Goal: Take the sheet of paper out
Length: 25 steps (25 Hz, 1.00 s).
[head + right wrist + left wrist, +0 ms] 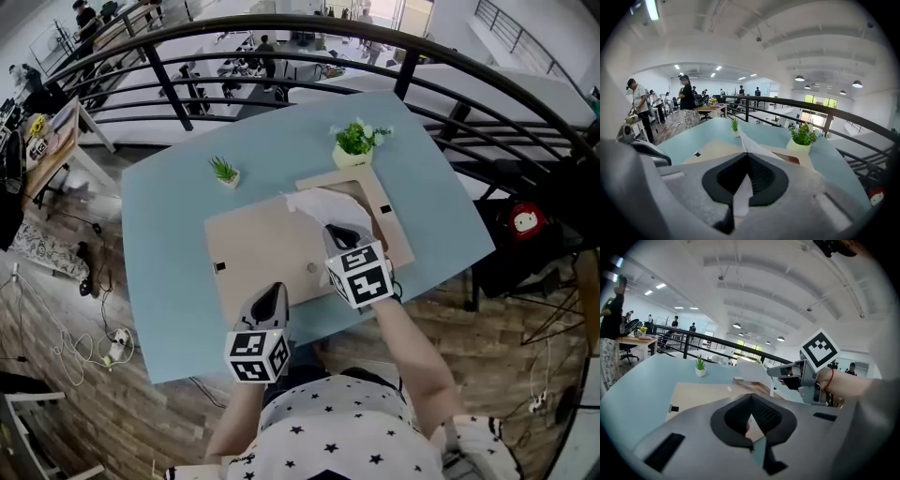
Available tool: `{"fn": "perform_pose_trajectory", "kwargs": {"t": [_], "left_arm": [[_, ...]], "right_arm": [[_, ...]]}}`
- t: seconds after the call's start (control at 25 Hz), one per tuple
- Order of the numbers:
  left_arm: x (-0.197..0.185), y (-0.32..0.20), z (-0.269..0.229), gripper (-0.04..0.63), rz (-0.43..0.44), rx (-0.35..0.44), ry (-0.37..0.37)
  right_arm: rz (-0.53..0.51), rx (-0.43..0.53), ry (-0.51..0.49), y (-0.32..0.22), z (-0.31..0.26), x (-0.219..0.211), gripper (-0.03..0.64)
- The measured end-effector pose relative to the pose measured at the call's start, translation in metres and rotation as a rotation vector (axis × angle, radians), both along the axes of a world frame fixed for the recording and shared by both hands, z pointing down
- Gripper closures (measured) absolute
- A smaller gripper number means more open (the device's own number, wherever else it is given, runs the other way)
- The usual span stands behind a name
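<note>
Paper sheet (314, 202) pinched by clenched right tongs (337, 231), lifted clear of wooden frame (386, 217) to draw it out; left tongs (274, 291) closed, empty, over board (253, 248).

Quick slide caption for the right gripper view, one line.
Right gripper shut on the thin white sheet of paper, flat beige board and pale blue table beyond.

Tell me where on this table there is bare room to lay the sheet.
Widest bare patch: blue table left of the wooden board, in front of the small plant. A narrower strip lies right of the frame. Crowded: frame, bigger plant, right tool holding the sheet.
</note>
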<state>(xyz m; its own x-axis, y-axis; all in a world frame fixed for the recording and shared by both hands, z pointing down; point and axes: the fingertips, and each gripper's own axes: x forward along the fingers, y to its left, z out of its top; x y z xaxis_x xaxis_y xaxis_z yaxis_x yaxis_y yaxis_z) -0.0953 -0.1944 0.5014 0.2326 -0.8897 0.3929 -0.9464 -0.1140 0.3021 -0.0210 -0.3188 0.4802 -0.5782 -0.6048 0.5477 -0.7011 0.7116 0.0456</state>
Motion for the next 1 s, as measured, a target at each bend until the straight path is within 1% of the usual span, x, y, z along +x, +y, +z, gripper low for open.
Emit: {"fn": "perform_pose_trajectory", "kwargs": {"t": [0.24, 0.44, 0.76, 1.0], "left_arm": [[0.012, 0.025, -0.007, 0.594, 0.010, 0.020, -0.011], [0.021, 0.049, -0.018, 0.594, 0.009, 0.047, -0.024], [0.022, 0.080, -0.033, 0.594, 0.002, 0.084, -0.046], [0.030, 0.106, -0.037, 0.594, 0.000, 0.092, -0.054]], "right_arm": [[0.007, 0.067, -0.037, 0.026, -0.030, 0.013, 0.612], [0.013, 0.117, -0.060, 0.057, -0.053, 0.029, 0.612], [0.040, 0.165, -0.107, 0.101, -0.072, 0.050, 0.612], [0.071, 0.182, -0.142, 0.136, -0.078, 0.074, 0.612]]}}
